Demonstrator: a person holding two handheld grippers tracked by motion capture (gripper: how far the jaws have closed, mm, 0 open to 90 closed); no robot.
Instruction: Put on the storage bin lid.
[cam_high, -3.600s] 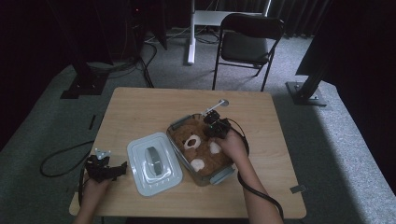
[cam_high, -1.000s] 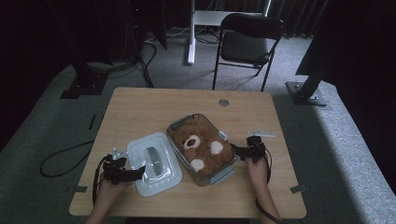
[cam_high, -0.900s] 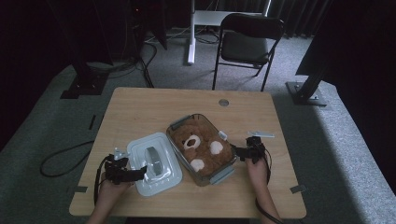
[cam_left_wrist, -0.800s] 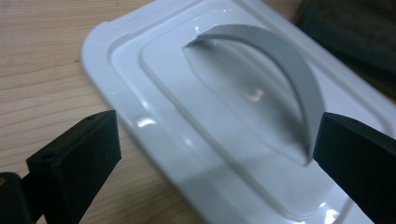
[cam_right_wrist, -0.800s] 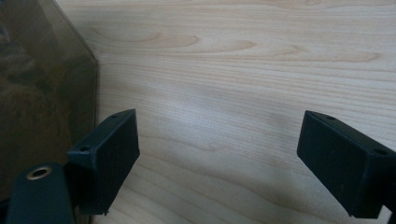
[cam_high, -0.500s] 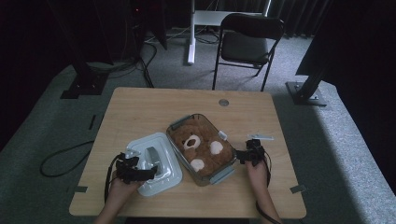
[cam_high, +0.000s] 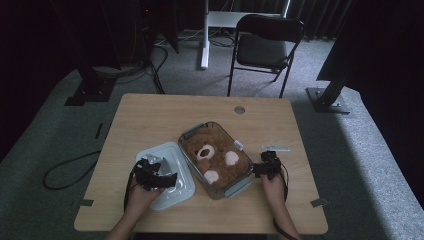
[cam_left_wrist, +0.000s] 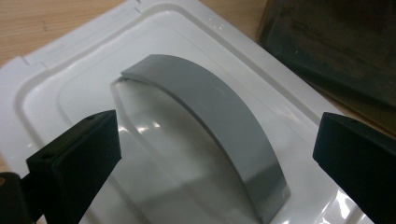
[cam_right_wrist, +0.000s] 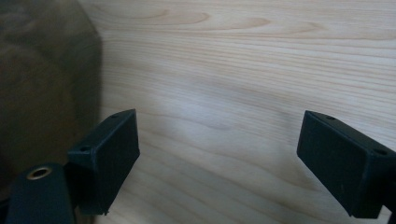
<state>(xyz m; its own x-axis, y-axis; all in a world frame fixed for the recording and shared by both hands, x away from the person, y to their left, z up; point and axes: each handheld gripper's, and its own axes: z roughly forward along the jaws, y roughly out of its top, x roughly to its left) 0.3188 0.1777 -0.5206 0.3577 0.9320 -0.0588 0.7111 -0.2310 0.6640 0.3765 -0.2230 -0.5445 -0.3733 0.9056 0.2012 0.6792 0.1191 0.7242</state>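
A clear container (cam_high: 235, 189) holding a brown teddy bear (cam_high: 216, 159) stands in the middle of the wooden table (cam_high: 150, 120). Its white lid (cam_high: 172, 192) lies to the left, with a grey arched handle (cam_left_wrist: 219, 116) on top. My left gripper (cam_high: 167, 177) hovers over the lid, open, its jaws on either side of the handle (cam_left_wrist: 219, 140) and apart from it. My right gripper (cam_high: 259, 170) rests by the container's right side (cam_right_wrist: 42, 84), open over bare wood, nothing between its jaws.
A small flat light piece (cam_high: 275, 148) lies on the table right of the container. A round grommet (cam_high: 239, 109) sits near the far edge. A black chair (cam_high: 265, 47) and stand legs are on the carpet beyond the table.
My left gripper has moved right from the table's left edge onto the lid, over its handle. My right gripper left the container and came down to its right side.
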